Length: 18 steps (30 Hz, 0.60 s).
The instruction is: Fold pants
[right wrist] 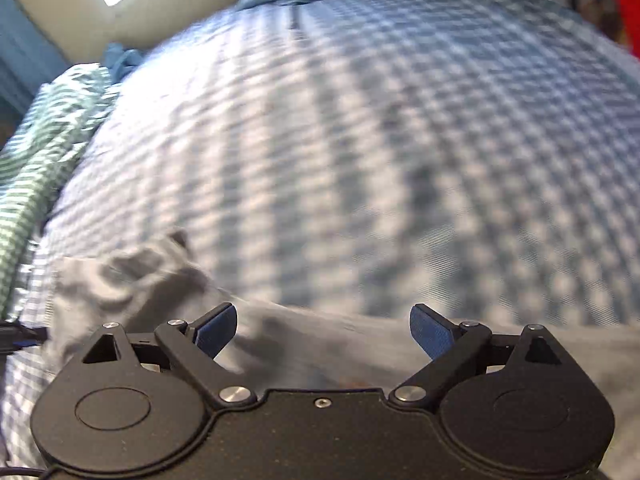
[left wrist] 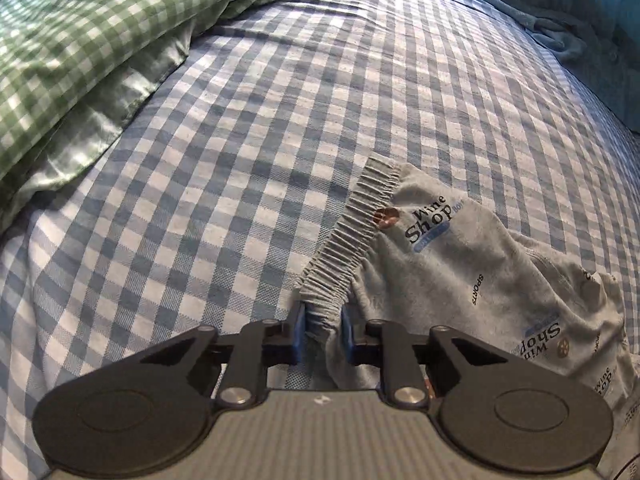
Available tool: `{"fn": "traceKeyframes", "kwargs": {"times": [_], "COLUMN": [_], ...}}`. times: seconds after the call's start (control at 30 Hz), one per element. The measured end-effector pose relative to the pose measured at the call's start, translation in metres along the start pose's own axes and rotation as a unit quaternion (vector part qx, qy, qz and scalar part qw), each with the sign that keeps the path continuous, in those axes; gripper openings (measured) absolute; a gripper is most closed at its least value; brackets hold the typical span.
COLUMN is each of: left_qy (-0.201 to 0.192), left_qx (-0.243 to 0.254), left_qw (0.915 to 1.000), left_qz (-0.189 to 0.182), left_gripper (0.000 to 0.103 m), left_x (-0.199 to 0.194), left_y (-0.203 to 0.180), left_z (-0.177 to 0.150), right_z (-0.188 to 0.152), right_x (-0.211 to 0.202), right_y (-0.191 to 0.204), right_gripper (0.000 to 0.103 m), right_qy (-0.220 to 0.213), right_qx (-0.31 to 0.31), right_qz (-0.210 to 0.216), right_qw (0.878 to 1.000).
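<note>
Grey pants (left wrist: 460, 264) with "Wine Shop" prints lie crumpled on a blue-and-white checked bed sheet (left wrist: 260, 140). Their ribbed elastic waistband (left wrist: 352, 232) runs up from my left gripper (left wrist: 323, 334), which is shut on the waistband's near end between its blue pads. In the blurred right wrist view the grey pants (right wrist: 160, 292) lie under and to the left of my right gripper (right wrist: 323, 332), which is open wide and empty just above the fabric.
A green-and-white checked pillow (left wrist: 80, 60) lies at the far left; it also shows in the right wrist view (right wrist: 44, 140). Blue cloth (left wrist: 560, 32) is bunched at the far right. A red item (right wrist: 624, 0) sits at the top right corner.
</note>
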<state>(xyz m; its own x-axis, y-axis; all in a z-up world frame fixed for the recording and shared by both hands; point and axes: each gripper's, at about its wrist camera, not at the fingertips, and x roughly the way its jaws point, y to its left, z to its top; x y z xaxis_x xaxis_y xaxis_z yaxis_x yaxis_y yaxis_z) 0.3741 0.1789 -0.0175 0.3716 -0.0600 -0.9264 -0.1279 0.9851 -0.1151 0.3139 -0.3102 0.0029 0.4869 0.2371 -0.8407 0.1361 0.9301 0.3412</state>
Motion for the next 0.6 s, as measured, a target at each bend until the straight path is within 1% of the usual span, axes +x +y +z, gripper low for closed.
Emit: {"fn": "traceKeyframes", "kwargs": {"times": [0.07,0.1,0.17,0.2,0.23,0.27,0.3,0.33,0.37,0.4,0.43,0.47,0.5,0.53,0.6], "left_qy": [-0.023,-0.036,-0.060,-0.060,-0.052,-0.041,-0.024,-0.006,0.001,-0.005,-0.012,-0.020,-0.030,-0.042,-0.072], "left_qx": [0.027,0.034,0.053,0.063,0.073,0.078,0.080,0.075,0.068,0.059,0.052,0.048,0.047,0.048,0.059], "left_qw": [0.9993,0.9987,0.9967,0.9960,0.9956,0.9953,0.9953,0.9958,0.9965,0.9974,0.9979,0.9982,0.9979,0.9972,0.9948], "left_qz": [0.010,0.007,0.013,0.021,0.029,0.040,0.050,0.052,0.049,0.042,0.036,0.030,0.033,0.038,0.041], "left_gripper": [0.015,0.015,0.015,0.015,0.015,0.016,0.018,0.025,0.028,0.034,0.048,0.056,0.068,0.072,0.075], "left_x": [-0.013,-0.021,-0.029,-0.027,-0.021,-0.013,-0.003,0.004,0.006,0.002,-0.003,-0.009,-0.015,-0.020,-0.030], "left_y": [-0.009,-0.012,-0.018,-0.020,-0.022,-0.023,-0.022,-0.019,-0.016,-0.012,-0.009,-0.006,-0.006,-0.007,-0.014], "left_z": [0.000,0.000,0.000,0.001,0.001,0.001,0.000,0.000,-0.002,-0.003,-0.003,-0.003,-0.003,-0.003,-0.001], "right_z": [0.013,0.019,0.030,0.036,0.042,0.046,0.050,0.052,0.053,0.053,0.052,0.053,0.052,0.051,0.050], "right_x": [0.016,0.022,0.033,0.040,0.046,0.053,0.060,0.068,0.074,0.077,0.080,0.080,0.078,0.077,0.077], "right_y": [0.027,0.039,0.059,0.067,0.072,0.079,0.085,0.090,0.095,0.096,0.098,0.098,0.097,0.096,0.095], "right_gripper": [0.091,0.090,0.083,0.082,0.078,0.073,0.069,0.062,0.055,0.053,0.051,0.050,0.050,0.050,0.049], "right_qy": [0.000,-0.002,-0.003,0.000,0.006,0.014,0.024,0.037,0.049,0.056,0.060,0.061,0.062,0.062,0.065], "right_qx": [-0.018,-0.029,-0.042,-0.043,-0.042,-0.043,-0.047,-0.055,-0.066,-0.074,-0.080,-0.081,-0.079,-0.077,-0.072], "right_qz": [0.030,0.043,0.062,0.071,0.077,0.081,0.079,0.072,0.064,0.060,0.059,0.062,0.068,0.074,0.078], "right_qw": [0.999,0.999,0.997,0.997,0.996,0.996,0.995,0.995,0.995,0.994,0.993,0.993,0.993,0.992,0.992]}}
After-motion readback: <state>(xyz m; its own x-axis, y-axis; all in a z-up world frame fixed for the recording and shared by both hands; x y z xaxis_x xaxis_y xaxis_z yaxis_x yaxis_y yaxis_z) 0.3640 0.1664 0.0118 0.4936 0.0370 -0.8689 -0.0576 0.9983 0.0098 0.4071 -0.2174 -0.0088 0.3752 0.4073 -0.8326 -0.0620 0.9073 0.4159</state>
